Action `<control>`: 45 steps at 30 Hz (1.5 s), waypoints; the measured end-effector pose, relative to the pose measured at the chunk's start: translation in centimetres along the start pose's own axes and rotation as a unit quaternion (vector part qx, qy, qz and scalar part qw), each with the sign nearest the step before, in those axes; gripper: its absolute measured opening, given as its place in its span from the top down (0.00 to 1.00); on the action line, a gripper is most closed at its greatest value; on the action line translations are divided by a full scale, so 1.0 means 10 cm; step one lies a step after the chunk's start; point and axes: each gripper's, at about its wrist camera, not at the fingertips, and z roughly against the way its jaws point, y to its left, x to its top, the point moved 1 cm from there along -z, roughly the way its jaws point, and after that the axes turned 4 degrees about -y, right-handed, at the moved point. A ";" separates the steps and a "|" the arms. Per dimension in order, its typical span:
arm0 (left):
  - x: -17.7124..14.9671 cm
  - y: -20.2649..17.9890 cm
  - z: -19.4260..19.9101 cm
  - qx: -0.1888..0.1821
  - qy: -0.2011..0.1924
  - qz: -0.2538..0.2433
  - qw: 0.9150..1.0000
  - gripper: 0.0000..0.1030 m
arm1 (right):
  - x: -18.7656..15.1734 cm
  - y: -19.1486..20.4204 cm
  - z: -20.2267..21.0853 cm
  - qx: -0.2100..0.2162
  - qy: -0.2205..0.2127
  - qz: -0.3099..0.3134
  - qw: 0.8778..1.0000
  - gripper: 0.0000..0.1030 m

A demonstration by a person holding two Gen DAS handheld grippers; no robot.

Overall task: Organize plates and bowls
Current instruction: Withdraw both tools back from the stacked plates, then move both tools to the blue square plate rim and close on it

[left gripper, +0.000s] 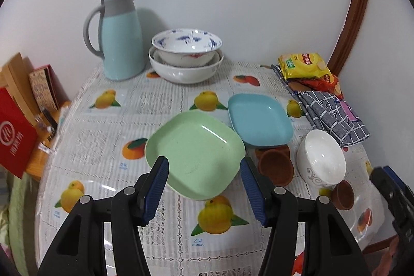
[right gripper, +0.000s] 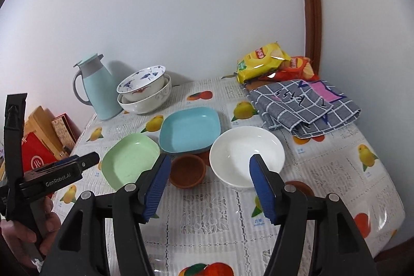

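Currently, left gripper [left gripper: 204,185] jaws released, empty, green plate [left gripper: 195,153] straight ahead below; right gripper [right gripper: 209,185] jaws released, empty, white bowl [right gripper: 245,155] ahead, slightly right.

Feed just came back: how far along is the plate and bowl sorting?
Done: three bowls nested beside the jug. In hand: nothing; left gripper and right gripper are both open and empty. Left: green plate, blue plate, white bowl and brown cups lie separately.
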 end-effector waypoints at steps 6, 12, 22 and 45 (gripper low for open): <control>0.01 -0.20 0.02 -0.021 0.016 -0.011 1.000 0.46 | -0.10 0.00 0.08 -0.007 0.016 -0.003 1.000 0.39; 0.03 -0.33 0.04 -0.032 0.019 -0.020 0.999 0.46 | -0.10 -0.04 0.18 -0.022 0.007 0.006 1.000 0.39; 0.02 -0.42 -0.12 -0.030 0.035 -0.023 0.999 0.46 | -0.09 -0.19 0.12 -0.011 0.015 -0.019 1.000 0.39; 0.38 -0.36 -0.83 -0.012 0.045 -0.037 0.998 0.46 | 0.32 -0.19 -0.78 -0.018 0.035 0.033 0.999 0.44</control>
